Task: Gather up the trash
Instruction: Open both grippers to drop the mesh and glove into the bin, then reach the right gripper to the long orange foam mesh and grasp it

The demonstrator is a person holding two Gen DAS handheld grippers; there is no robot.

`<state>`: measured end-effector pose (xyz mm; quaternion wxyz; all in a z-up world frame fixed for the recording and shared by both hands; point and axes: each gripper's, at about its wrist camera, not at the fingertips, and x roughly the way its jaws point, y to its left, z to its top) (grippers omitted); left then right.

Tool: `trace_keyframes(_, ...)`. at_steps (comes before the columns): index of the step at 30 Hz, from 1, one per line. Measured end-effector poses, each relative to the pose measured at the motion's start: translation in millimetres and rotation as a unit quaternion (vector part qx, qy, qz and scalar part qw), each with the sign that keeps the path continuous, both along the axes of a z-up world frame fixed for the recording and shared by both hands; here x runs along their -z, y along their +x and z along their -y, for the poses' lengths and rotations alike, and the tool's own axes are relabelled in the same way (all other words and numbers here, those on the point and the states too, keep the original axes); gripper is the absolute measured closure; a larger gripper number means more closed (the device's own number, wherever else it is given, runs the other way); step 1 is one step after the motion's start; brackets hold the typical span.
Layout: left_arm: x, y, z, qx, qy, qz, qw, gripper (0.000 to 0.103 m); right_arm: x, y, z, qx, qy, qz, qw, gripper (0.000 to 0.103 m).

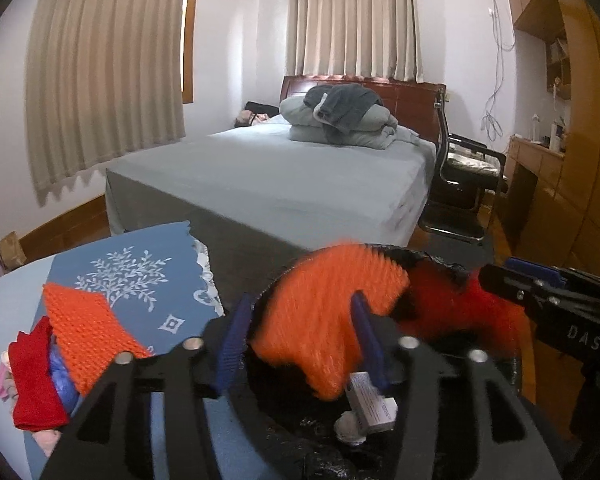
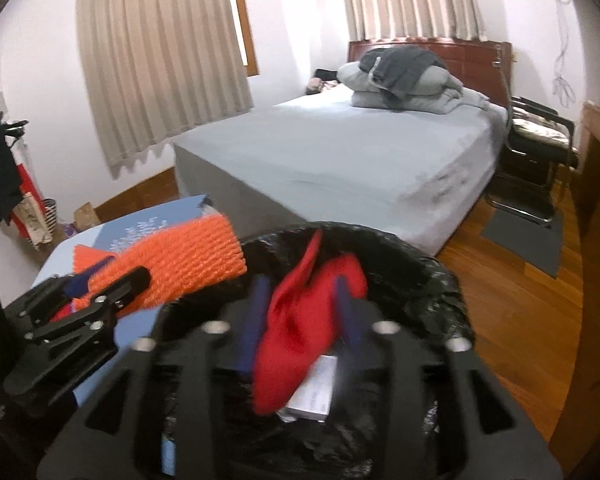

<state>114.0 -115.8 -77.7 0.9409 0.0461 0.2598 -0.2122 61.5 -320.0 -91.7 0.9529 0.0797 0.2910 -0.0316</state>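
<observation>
Left tool (image 1: 296, 344) over the mouth of the black-lined trash bin (image 1: 432, 258), blue fingers (image 1: 366, 338) spread fairly wide with the orange knit cloth (image 1: 332, 320) between them; blurred, so cannot tell whether truly pinched or only draped there. Seen from the right wrist, the same orange knit cloth (image 2: 188, 264) projecting past the left tool (image 2: 96, 280) at the bin's left edge, above the surface. Right tool (image 2: 300, 308) also over the trash bin (image 2: 412, 256), closed on a red cloth (image 2: 300, 332) hanging down into the bin. Below, inside the bin, a small white box (image 2: 314, 394); in the left view the white box (image 1: 370, 404) lying beside a crumpled white scrap (image 1: 350, 426) on the black liner. Left of the bin, on the surface, a blue mat with a white tree print (image 1: 140, 272), bearing a second orange knit piece (image 1: 88, 332), a second red cloth (image 1: 34, 380) just beside it, and a bit of blue plastic (image 1: 62, 376) between the two. Behind, a bed (image 1: 300, 176) with folded grey bedding (image 1: 340, 120), beige curtains (image 1: 108, 72), a black chair (image 1: 464, 176) near the bed's far side.
</observation>
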Motion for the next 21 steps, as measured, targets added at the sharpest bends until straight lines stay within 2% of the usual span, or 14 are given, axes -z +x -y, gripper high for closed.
trace_keyframes(1,0,0,-2,-0.003,0.0,0.002,1.0,0.042,0,-1,1,0.004,-0.004,0.002,1.0,0.043)
trace_keyframes(5,-5,0,-18,-0.024,0.003,0.016,0.9996,0.036,-1,-4,-1,0.012,-0.014,0.014,1.0,0.013)
trace_keyframes(9,-10,-3,-44,-0.056,0.009,0.032,0.9979,0.03,-6,-3,-9,0.002,-0.013,0.03,0.999,0.007)
trace_keyframes(13,-14,-8,-73,-0.094,0.022,0.042,0.9945,0.026,-9,5,-27,-0.025,-0.007,0.034,0.999,0.007)
trace_keyframes(21,-11,-14,-146,-0.182,0.048,0.048,0.9809,0.024,-10,32,-95,-0.105,0.007,0.035,0.994,0.007)
